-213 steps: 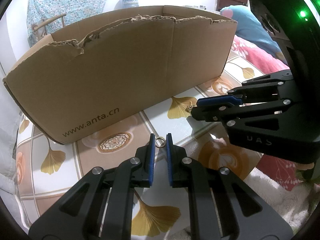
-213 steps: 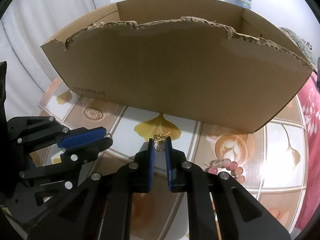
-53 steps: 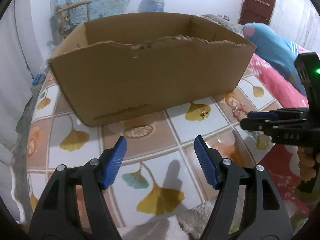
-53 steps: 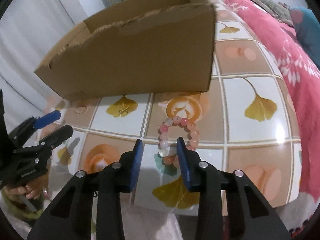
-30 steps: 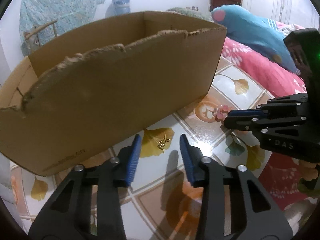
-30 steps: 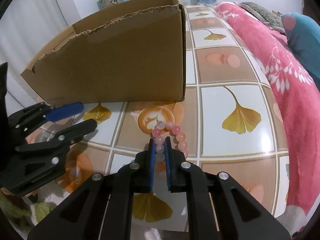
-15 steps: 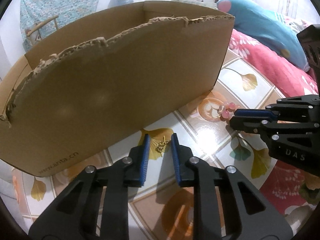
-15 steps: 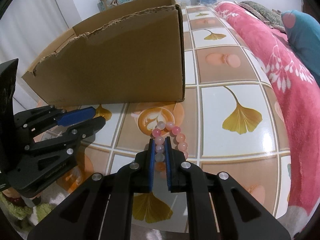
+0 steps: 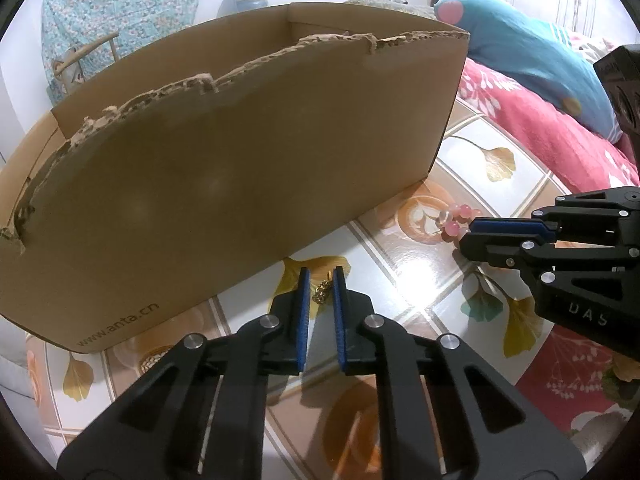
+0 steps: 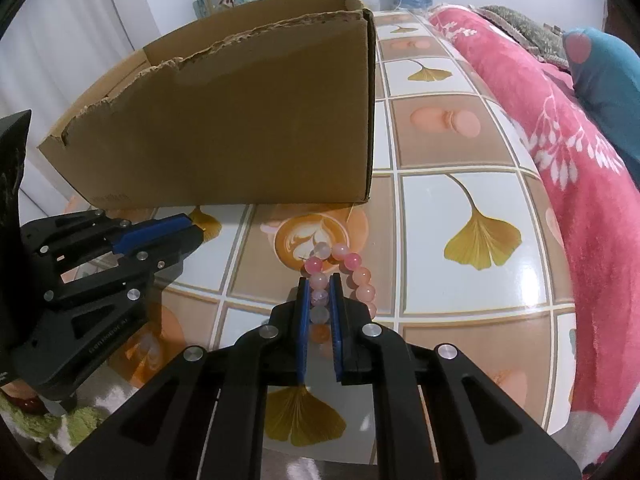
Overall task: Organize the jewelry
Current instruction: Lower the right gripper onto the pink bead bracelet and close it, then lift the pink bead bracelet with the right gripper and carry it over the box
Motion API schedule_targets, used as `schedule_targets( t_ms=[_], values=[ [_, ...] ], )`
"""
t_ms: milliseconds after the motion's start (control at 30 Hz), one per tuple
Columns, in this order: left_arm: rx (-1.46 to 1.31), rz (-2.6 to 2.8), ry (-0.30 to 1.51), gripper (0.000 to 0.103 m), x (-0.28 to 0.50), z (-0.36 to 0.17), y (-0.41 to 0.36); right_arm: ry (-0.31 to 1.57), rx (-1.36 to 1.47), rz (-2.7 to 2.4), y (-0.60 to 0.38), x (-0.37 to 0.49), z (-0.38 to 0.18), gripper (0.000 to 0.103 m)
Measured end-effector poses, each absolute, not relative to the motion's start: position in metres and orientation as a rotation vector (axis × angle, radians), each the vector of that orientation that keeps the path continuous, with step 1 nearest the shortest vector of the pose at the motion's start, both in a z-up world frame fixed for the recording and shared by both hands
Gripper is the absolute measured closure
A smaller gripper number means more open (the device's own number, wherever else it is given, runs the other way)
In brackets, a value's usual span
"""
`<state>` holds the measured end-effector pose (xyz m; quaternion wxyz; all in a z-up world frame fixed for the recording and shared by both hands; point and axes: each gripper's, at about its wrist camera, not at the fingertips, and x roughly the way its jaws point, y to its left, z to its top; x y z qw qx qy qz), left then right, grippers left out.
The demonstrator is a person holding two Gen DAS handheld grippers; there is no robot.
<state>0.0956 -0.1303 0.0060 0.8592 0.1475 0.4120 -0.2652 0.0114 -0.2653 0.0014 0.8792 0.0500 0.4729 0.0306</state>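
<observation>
Gold chain (image 9: 322, 291) between closing left gripper (image 9: 320, 280)

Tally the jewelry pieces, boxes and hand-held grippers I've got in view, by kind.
Gold chain pieces: 1
Pink bead bracelets: 1
Cardboard boxes: 1
Hand-held grippers: 2, left, jaws closing around the chain; right, shut on the bracelet
Total: 5

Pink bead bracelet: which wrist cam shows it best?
The right wrist view. The pink bead bracelet lies centre frame on the tiled table, most of its loop visible, one side pinched in the right gripper. The left wrist view catches only a few beads beyond that gripper's tips.
</observation>
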Motion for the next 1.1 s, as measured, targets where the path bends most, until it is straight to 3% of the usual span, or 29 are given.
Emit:
schedule_targets(
  t_ms=[567, 700, 1100],
  values=[
    [0.296, -0.563, 0.851, 0.094, 0.096, 0.005, -0.124, 1.004, 0.105, 0.057, -0.266, 0.013, 0.002, 0.093],
    [0.298, -0.561, 0.841, 0.1, 0.096, 0.004, -0.122, 1.001, 0.112, 0.054, -0.266, 0.014, 0.002, 0.093],
    [0.263, -0.611, 0.76, 0.101, 0.086, 0.011, -0.108, 0.987, 0.164, 0.032, -0.274, 0.01, 0.007, 0.093]
  ],
)
